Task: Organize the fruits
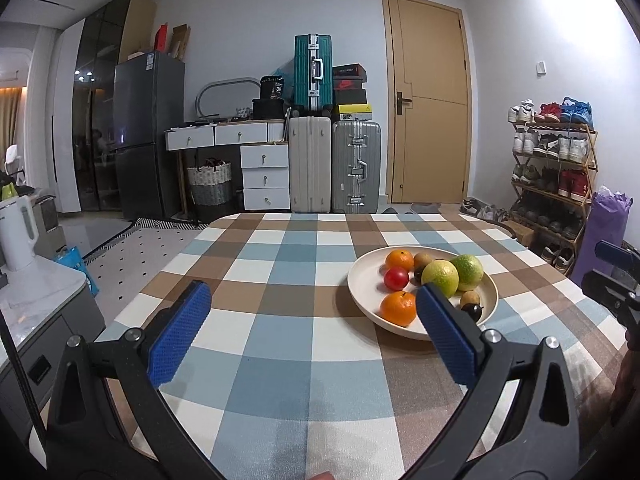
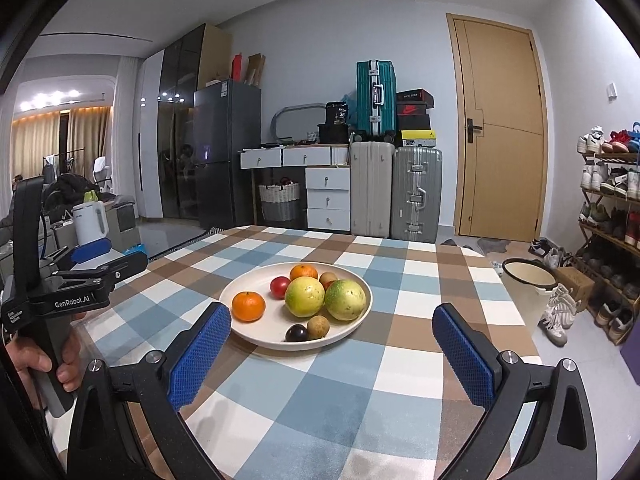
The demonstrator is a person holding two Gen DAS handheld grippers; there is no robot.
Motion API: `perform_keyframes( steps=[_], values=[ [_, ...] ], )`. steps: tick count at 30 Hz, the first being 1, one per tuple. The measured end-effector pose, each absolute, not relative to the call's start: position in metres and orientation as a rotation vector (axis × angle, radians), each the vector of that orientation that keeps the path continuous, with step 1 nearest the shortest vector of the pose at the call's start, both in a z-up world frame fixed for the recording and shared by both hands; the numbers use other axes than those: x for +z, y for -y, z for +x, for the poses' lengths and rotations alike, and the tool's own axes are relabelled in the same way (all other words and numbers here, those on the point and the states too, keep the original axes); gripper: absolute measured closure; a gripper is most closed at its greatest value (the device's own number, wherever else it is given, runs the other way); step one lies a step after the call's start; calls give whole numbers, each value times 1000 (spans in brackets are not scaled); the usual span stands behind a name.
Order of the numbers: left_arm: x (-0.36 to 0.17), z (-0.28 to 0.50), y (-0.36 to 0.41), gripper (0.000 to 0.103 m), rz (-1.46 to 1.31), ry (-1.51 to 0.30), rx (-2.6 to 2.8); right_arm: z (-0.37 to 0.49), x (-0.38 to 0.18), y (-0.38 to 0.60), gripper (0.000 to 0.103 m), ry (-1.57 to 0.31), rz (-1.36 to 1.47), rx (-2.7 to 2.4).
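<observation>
A cream plate sits on the checked table, holding two oranges, a red tomato, two large yellow-green fruits, a kiwi, a dark plum and a brown longan. My right gripper is open just short of the plate's near rim, nothing between its blue pads. In the left wrist view the plate lies ahead to the right. My left gripper is open and empty, its right pad overlapping the plate's near side.
The checked tablecloth covers the table to its rounded far edge. A hand holds the left gripper's handle at left. A white kettle stands on a side counter. A cream bucket and shoe rack are right of the table.
</observation>
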State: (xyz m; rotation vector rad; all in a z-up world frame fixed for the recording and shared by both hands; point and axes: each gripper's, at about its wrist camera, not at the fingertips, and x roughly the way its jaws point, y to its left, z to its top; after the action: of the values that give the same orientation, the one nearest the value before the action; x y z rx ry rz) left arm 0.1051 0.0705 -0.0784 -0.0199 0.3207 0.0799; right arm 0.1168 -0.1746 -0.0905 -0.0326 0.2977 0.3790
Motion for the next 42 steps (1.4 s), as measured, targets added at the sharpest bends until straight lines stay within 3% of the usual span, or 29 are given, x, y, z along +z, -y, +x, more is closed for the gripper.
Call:
perform_keyframes(
  steps=[42],
  values=[
    [-81,99,-78,1,-27,-314,122,116,-90,175,0,-298,-32,379]
  ],
)
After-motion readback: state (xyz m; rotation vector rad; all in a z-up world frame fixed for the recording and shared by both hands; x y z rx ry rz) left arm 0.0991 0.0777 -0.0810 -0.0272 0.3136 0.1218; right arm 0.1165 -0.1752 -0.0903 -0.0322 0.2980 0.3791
